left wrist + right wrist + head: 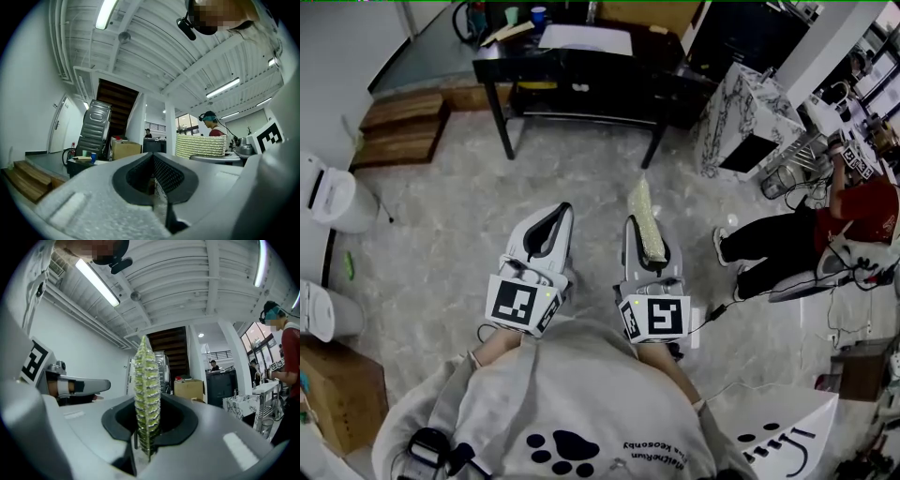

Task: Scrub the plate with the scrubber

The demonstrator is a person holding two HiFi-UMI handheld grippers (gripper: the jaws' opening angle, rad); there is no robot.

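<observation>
Right gripper (645, 232) clamps the scrubber (643, 208) edge-up, its length running straight ahead; left gripper (555, 220) is closed, empty; no plate in view.

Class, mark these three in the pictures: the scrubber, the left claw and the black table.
scrubber (645, 223), head view, middle of its pad.
left claw (564, 208), head view, tip where its shut jaws meet.
black table (581, 70), head view, front edge of its top.
</observation>
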